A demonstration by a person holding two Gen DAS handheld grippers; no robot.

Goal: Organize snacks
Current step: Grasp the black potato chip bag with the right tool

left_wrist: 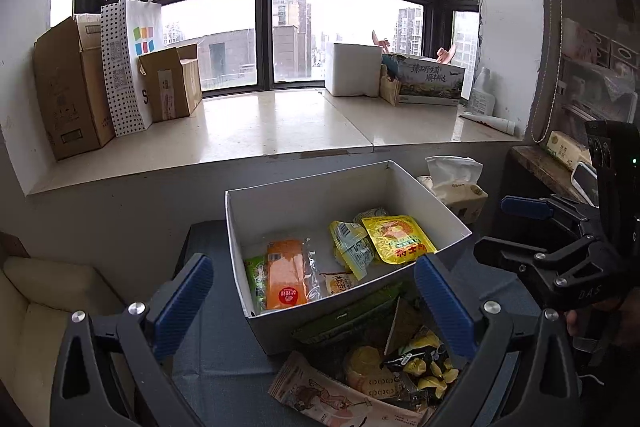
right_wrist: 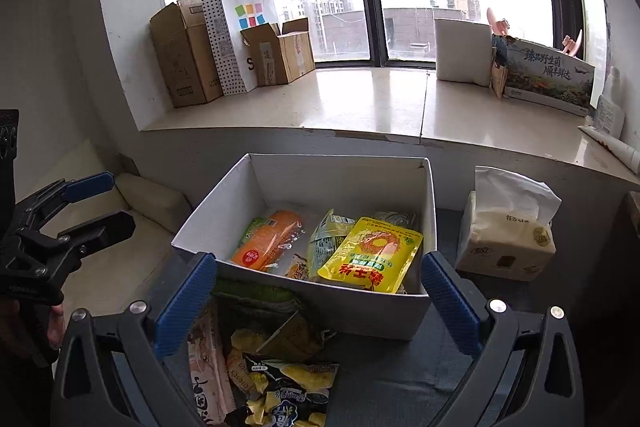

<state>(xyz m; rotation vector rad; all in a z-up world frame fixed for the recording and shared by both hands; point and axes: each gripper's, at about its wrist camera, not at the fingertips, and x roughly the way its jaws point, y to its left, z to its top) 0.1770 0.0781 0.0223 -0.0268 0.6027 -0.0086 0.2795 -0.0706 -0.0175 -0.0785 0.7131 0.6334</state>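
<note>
A white open box [left_wrist: 304, 197] [right_wrist: 340, 175] stands on a dark grey table. It holds an orange packet [left_wrist: 284, 277] [right_wrist: 266, 237], a yellow pouch [left_wrist: 398, 239] [right_wrist: 370, 253], a pale green packet [left_wrist: 350, 247] [right_wrist: 326, 235] and some smaller ones. A pile of loose snacks lies in front of it: a black and yellow bag [left_wrist: 426, 365] [right_wrist: 288, 393], a pink packet [left_wrist: 328, 397] [right_wrist: 208, 367], a dark green packet [left_wrist: 352, 319] [right_wrist: 256, 297]. My left gripper [left_wrist: 314, 301] [right_wrist: 102, 201] is open and empty, over the pile. My right gripper [right_wrist: 320, 303] [left_wrist: 508, 227] is open and empty, over the pile too.
A tissue pack [left_wrist: 456, 187] [right_wrist: 508, 231] stands right of the box. A wide window sill [left_wrist: 280, 125] [right_wrist: 368, 99] behind carries cardboard boxes [left_wrist: 68, 87] [right_wrist: 182, 55], a paper bag [left_wrist: 130, 63] and a white box [left_wrist: 352, 69]. A cream cushion [left_wrist: 36, 303] lies at the left.
</note>
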